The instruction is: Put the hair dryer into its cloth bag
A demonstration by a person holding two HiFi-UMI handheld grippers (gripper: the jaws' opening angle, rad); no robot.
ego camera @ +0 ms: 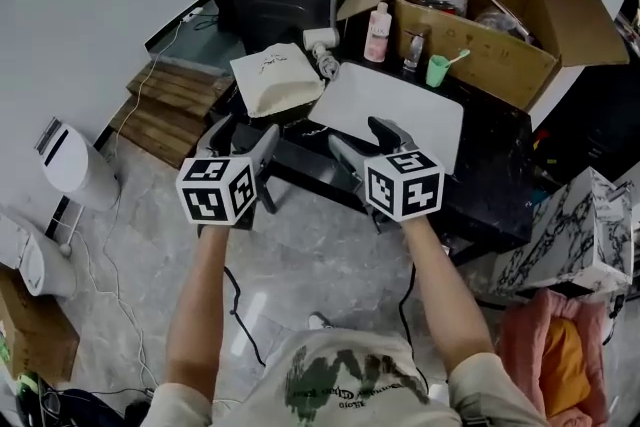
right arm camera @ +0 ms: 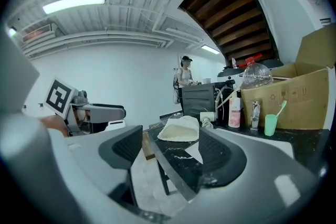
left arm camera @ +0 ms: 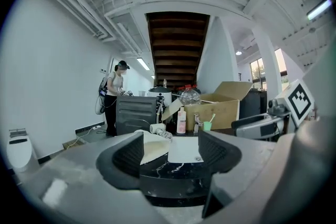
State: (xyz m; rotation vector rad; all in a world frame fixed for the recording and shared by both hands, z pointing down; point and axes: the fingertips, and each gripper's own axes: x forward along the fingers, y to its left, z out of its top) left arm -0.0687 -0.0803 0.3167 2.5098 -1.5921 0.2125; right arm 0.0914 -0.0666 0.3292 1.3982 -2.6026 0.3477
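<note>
**A:** Ahead of you, where does the bag lie?

**B:** The cloth bag (ego camera: 275, 80) lies bulging on the dark table (ego camera: 485, 180), ahead and a little left of my left gripper (ego camera: 246, 130). My right gripper (ego camera: 357, 133) is farther from it. Both stand with jaws wide apart and hold nothing.

**A:** And the dryer?

**B:** I judge the white cylinder (ego camera: 320, 38) with the cord, just beyond the bag's far right corner, is part of it.

**A:** Any writing?

**B:** A small print on the bag and a label on the pink bottle (ego camera: 377, 33), both too small to read.
</note>
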